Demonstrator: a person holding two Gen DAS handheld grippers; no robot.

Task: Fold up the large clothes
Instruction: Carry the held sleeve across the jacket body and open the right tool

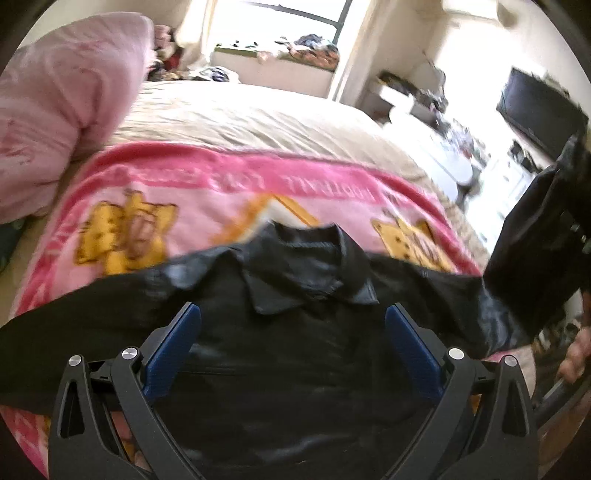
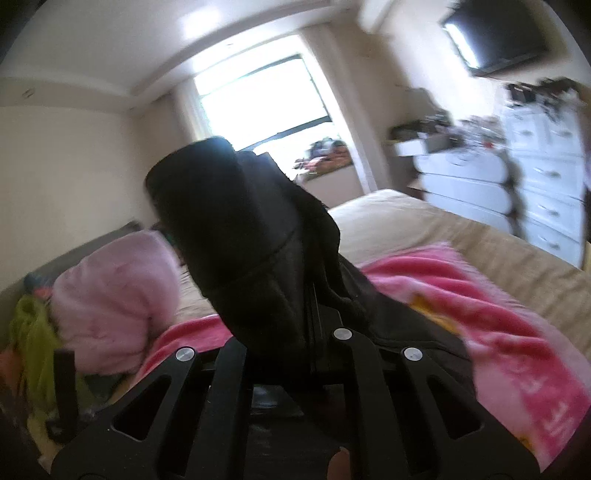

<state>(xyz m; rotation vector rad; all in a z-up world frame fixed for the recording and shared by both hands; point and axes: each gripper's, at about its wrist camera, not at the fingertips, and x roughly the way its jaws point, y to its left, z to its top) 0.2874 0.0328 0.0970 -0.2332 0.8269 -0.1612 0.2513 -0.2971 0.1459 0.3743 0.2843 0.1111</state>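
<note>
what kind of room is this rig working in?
A lived-in bedroom, most likely. A bed with a pink blanket fills the view, white drawer chests stand along the wall under a mounted TV, and a black jacket lies spread for folding.

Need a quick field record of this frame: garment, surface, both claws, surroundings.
garment: black leather jacket, collar up, spread across the blanket, one sleeve lifted
surface: pink cartoon blanket over a beige bedspread
left claw: left claw open above the jacket's chest, nothing between the pads
right claw: right claw shut on the jacket's sleeve, cuff raised in front of the window
beside: pink quilt bundled on the bed
background: white drawers, wall TV
image quality: motion blur
</note>
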